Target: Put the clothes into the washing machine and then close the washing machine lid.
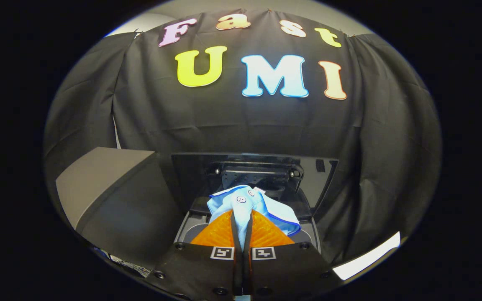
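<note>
A light blue garment (251, 205) with white buttons and a darker blue trim hangs from my gripper (242, 217), whose two fingers are shut on its cloth. The garment sits over the top opening of a dark washing machine (186, 228) just ahead of the fingers. The machine's lid (257, 171) stands raised upright behind the opening, with its hinge bracket showing above the garment. Most of the opening is hidden by the garment and the fingers.
A grey box-like surface (103, 175) stands to the left of the washing machine, close beside it. The booth's black cloth wall hangs right behind the raised lid and wraps around both sides. A bright strip (366, 257) lies low on the right.
</note>
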Demonstrator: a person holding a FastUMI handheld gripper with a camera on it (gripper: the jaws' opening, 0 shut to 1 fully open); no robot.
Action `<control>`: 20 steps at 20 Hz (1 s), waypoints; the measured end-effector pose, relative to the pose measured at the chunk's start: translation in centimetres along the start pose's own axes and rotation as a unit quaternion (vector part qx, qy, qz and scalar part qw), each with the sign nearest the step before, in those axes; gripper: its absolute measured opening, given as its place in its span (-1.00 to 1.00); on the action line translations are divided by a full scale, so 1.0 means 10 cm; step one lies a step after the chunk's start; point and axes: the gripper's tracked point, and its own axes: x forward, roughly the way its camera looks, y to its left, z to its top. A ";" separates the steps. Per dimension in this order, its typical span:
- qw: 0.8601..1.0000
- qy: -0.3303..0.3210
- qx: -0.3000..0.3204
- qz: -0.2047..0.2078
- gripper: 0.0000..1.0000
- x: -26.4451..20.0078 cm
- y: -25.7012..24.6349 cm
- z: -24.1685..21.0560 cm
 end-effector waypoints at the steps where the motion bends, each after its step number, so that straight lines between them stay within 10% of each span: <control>1: 1.000 0.005 0.001 -0.001 -0.97 0.03 0.00 -0.07; 17: 0.991 0.124 0.028 -0.032 -0.78 0.33 -0.06 -1.12; 20: 0.990 0.132 0.026 -0.032 -0.17 0.31 -0.07 -1.19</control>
